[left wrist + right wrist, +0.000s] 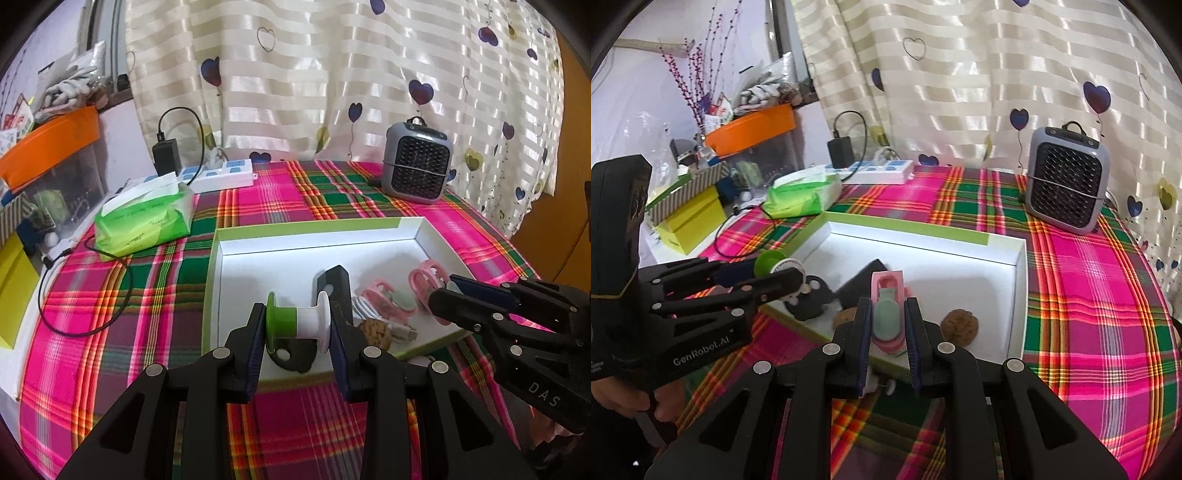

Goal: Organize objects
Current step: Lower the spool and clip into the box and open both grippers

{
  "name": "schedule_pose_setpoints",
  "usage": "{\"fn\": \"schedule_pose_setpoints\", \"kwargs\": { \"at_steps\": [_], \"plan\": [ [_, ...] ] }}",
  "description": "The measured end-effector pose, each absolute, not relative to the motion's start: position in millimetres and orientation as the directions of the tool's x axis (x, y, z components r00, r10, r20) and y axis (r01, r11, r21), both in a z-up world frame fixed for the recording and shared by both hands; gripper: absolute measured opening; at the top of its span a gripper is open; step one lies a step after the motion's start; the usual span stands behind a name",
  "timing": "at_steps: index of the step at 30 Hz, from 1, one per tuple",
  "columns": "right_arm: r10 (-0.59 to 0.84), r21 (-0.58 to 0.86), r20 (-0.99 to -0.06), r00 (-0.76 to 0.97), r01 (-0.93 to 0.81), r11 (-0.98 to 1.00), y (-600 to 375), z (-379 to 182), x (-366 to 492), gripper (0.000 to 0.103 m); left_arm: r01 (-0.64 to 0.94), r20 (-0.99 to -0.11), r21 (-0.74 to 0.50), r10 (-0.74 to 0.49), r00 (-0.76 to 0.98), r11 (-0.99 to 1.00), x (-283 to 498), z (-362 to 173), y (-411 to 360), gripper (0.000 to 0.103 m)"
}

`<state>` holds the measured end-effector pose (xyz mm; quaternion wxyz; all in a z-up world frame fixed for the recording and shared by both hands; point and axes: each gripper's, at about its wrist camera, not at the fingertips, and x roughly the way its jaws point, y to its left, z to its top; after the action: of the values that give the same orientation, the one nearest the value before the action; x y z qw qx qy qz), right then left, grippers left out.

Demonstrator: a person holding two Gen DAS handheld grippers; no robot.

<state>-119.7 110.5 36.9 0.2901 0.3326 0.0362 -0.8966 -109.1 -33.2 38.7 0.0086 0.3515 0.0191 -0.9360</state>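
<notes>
A green-and-white spool [299, 323] hangs over the near left part of the white box with a green rim [310, 225], and my left gripper [298, 326] is shut on its two ends. My right gripper [888, 314] is shut on a pink clip with a mint-green pad [886, 317], held over the box's [905, 229] near edge. In the box lie a black key-shaped piece [291, 356], a black bar [334, 284], pink cable winders [384, 302] and walnuts [959, 325]. Each gripper shows in the other's view: right gripper [441, 297], left gripper [783, 273].
A grey grille fan [419, 166] stands at the back right of the plaid cloth. A green tissue pack [147, 218], a white power strip [221, 175] and a loose black cable [74, 325] lie at the left. A yellow box [690, 221] and bins crowd the left edge.
</notes>
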Motion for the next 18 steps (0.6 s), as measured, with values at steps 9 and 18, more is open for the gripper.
{"fn": "schedule_pose_setpoints", "kwargs": {
  "at_steps": [9,18],
  "plan": [
    [-0.45,0.102,-0.647,-0.615,0.515,-0.851,111,26,-132,0.019,-0.001,-0.671,-0.026,0.018,-0.742,-1.0,-122,30,-29,0.03],
    [-0.401,0.08,-0.676,-0.618,0.479,-0.874,113,20,-139,0.019,-0.005,-0.688,-0.037,0.029,-0.725,-0.999,-129,24,-29,0.03]
  ]
}}
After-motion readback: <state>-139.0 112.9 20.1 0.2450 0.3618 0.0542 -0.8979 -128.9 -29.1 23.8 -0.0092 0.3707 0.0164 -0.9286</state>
